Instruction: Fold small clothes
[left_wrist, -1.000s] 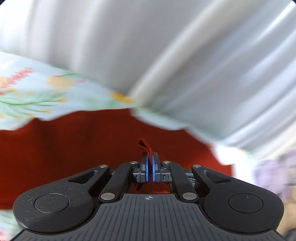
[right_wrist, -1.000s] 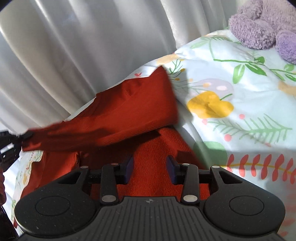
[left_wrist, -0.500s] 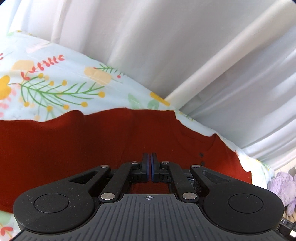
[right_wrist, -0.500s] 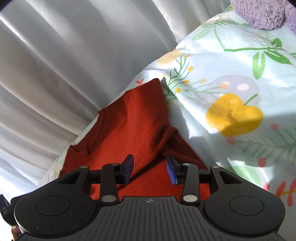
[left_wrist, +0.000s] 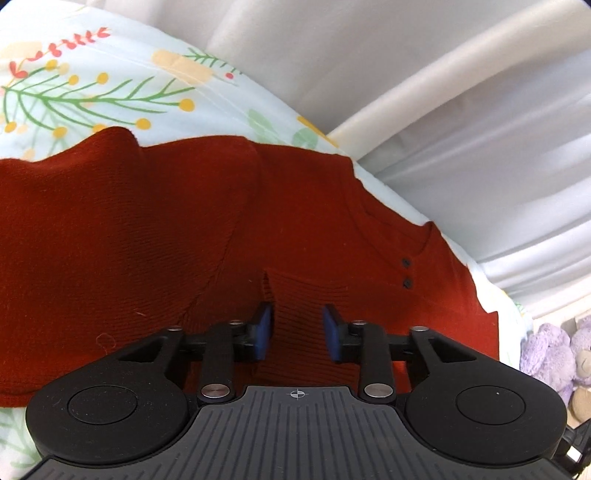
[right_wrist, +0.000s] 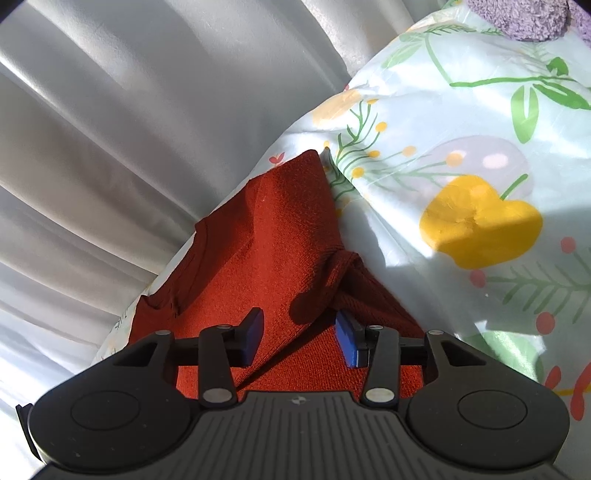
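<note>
Left tongs (left_wrist: 297, 328): clamped on the cuff a second ago, jaws now opening, ribbed sleeve cuff (left_wrist: 295, 314) lying loose between the pads. Right tongs (right_wrist: 301, 334) opening too, gripping nothing. Rust-red knit sweater (left_wrist: 147, 229), airborne before, now lies flat on the floral-print bedsheet (right_wrist: 461, 147). White pleated curtain (right_wrist: 129, 110) behind, purple plush toy (left_wrist: 550, 350) at the bed edge.

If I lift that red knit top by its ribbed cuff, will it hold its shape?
Probably not: the red knit top already drapes in soft folds, so it should sag. The ribbed cuff looks textured, likely grippy. Bedsheet looks smooth; pushing may slide it.
</note>
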